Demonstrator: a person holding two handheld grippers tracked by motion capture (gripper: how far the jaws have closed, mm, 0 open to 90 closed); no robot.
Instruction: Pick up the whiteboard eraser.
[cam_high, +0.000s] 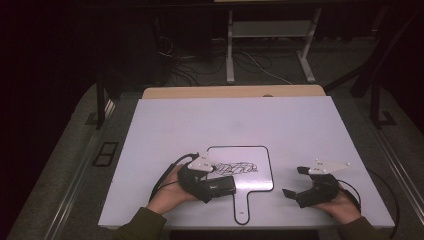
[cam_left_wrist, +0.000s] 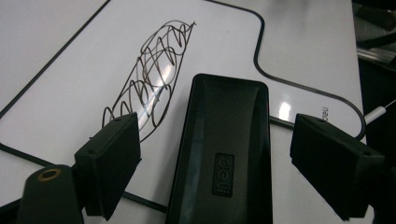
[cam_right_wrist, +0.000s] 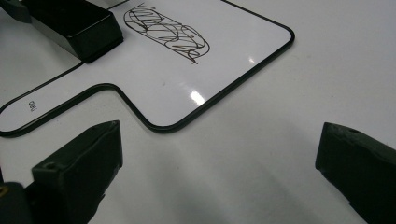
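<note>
A small paddle-shaped whiteboard (cam_high: 252, 181) with a black rim lies on the white table, handle toward me. A dark scribble (cam_high: 239, 167) (cam_left_wrist: 156, 79) (cam_right_wrist: 166, 35) covers its upper part. A black eraser (cam_high: 223, 185) (cam_left_wrist: 224, 149) rests on the board's lower left. My left gripper (cam_high: 215, 183) (cam_left_wrist: 219, 128) is open, its jaws either side of the eraser with a gap on each side. My right gripper (cam_high: 294, 181) (cam_right_wrist: 224, 140) is open over bare table, right of the whiteboard (cam_right_wrist: 154, 79), with nothing between its jaws. The eraser (cam_right_wrist: 74, 25) lies far from it.
The white table (cam_high: 225, 125) extends far beyond the board on all sides. A tan wooden edge (cam_high: 232, 92) runs along its back. Behind it are a white desk frame (cam_high: 230, 55) and floor cables. A black cable (cam_high: 165, 176) trails from the left gripper.
</note>
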